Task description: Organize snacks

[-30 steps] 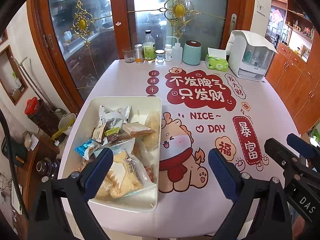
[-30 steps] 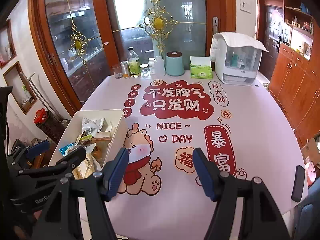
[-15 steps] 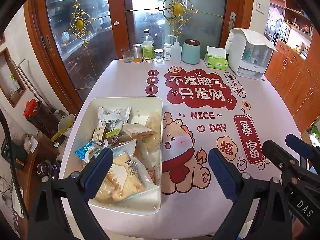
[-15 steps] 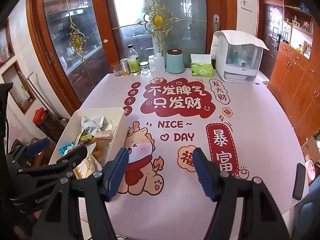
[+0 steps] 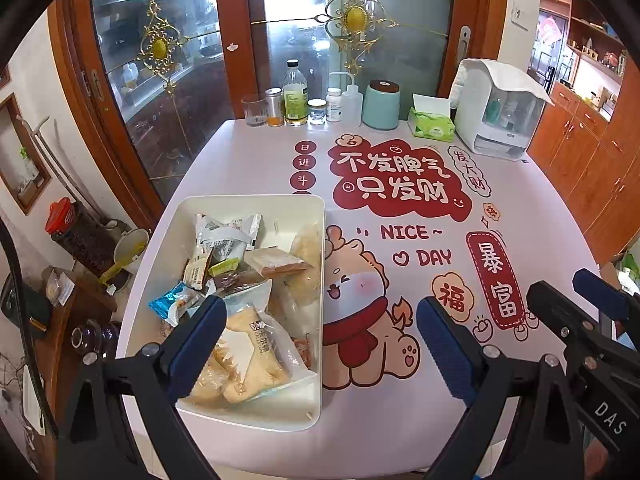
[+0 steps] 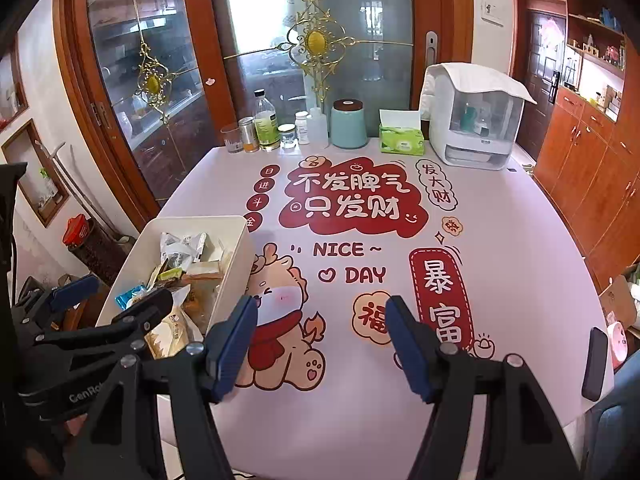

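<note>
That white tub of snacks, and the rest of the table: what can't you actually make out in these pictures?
- Snack tub: in the left wrist view, the left gripper finger covers some packets; lower layers are buried.
- Same tub, right wrist view: its near wall hides most contents.
- Bottles at the far edge: labels too small to read.
- White appliance: contents blurred behind its window.
- Table: near edge hidden behind the right gripper.

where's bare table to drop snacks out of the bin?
Free: the printed cloth right of the white bin, from the dragon print across to the right edge. Crowded: the far edge, with bottles, teal canister, tissue pack and white appliance.
</note>
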### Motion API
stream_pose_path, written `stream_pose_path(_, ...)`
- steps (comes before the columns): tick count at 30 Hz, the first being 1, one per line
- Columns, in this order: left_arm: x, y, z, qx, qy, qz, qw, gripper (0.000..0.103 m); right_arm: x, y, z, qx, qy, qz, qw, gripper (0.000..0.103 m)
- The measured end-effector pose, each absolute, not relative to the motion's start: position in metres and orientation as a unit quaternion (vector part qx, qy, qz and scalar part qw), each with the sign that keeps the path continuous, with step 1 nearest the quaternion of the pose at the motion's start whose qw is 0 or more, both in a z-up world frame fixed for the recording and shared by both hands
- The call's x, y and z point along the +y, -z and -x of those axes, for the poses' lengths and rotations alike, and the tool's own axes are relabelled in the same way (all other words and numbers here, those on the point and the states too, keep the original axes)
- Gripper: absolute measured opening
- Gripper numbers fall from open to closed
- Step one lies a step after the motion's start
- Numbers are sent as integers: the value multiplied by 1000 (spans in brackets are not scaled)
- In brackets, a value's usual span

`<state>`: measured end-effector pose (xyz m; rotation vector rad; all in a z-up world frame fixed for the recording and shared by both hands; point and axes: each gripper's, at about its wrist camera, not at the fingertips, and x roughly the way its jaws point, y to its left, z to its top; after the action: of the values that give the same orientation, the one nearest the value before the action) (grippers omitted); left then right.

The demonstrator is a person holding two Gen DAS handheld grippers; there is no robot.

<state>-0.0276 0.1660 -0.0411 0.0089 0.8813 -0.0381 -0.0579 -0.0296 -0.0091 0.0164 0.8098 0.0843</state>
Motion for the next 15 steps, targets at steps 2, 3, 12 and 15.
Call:
stream_pose_path(2,165,41,28,425,20,-5,905,96,-30,9,58,393,-41,-8,918,67)
stream_pose_path(3,165,40,28,424,20,-5,906,96,-30,9,58,393,-41,-8,919,67)
stream_pose_path(12,160,42,30,423,21,-7,906,96,-31,9,59,394,-42,-8,918,67)
stream_pose_path(15,160,42,30,424,21,-8,905,96,-31,10,59,394,-42,-8,918,67)
